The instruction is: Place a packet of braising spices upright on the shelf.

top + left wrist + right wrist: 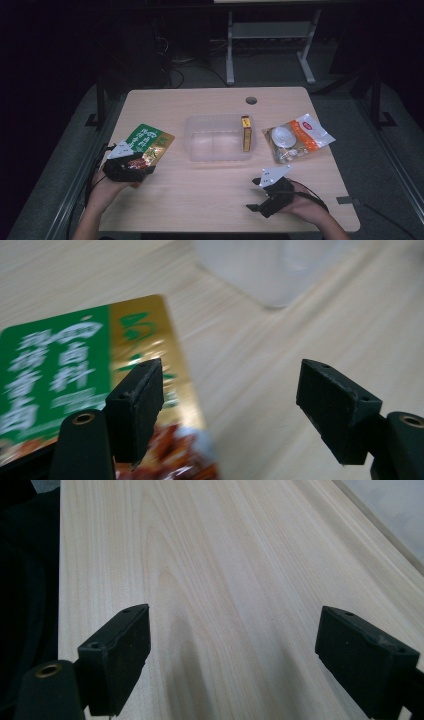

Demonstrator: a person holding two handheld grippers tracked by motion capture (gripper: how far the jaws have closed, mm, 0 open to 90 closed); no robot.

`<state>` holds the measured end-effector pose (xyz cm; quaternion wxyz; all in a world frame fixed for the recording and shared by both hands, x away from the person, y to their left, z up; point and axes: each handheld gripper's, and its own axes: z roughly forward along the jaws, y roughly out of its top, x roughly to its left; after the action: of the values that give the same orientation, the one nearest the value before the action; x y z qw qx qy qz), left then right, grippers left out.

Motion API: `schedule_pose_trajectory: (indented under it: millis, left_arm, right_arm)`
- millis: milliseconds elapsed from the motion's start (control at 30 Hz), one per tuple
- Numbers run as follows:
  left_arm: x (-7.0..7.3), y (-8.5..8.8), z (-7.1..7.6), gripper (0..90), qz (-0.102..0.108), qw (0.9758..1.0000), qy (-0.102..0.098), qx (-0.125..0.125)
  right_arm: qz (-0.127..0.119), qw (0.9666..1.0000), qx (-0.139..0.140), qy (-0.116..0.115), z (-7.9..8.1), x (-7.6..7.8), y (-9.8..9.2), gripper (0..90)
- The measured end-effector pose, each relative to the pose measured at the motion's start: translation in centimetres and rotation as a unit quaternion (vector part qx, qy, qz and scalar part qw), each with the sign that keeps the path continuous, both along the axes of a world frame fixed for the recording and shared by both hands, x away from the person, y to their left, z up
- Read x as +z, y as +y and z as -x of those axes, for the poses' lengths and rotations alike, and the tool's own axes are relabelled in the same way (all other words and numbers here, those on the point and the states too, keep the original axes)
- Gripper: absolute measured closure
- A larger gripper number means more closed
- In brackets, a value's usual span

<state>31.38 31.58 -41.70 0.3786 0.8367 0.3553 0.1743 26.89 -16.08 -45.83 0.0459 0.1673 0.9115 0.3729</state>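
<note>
A green and gold food packet (149,142) lies flat at the table's left. My left gripper (134,167) hovers over its near end, jaws open. In the left gripper view the left jaw hangs over the packet (65,375), the right jaw over bare wood, and the gripper (230,410) holds nothing. My right gripper (265,195) rests near the front right, open and empty; its own view shows the gripper (232,667) above plain tabletop. A clear plastic tub (197,150) stands mid-table with a yellow and red box (246,134) leaning inside its right end.
A clear bag with white and orange contents (297,137) lies right of the tub. A round cable hole (251,100) sits near the table's far edge. Table edges drop to dark floor on all sides; desk legs stand beyond.
</note>
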Motion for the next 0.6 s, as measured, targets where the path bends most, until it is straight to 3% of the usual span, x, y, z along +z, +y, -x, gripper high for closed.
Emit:
schedule_pose_trajectory:
  millis: [100, 367, 500, 600]
  left_arm:
    - [-0.3, 1.3, -0.3, 26.6, 0.005, 0.9996, -0.003, 0.028]
    - [-1.0, 4.2, -2.1, 31.8, -0.019, 0.9952, -0.005, 0.096]
    - [-1.4, 5.7, -3.4, 45.8, -0.006, 0.9910, -0.011, 0.133]
    - [-2.1, 6.7, -4.3, 60.7, -0.010, 0.9881, 0.003, 0.153]
  right_arm:
    - [0.002, 1.0000, 0.002, -0.001, -0.1, -0.1, 0.0, 14.0]
    - [0.003, 1.0000, -0.003, 0.001, -0.1, -0.1, -0.1, 14.1]
    - [0.002, 0.9999, -0.006, 0.009, 0.0, -0.1, 0.0, 14.1]
    - [0.005, 1.0000, -0.003, 0.003, -0.2, -0.2, 0.0, 14.1]
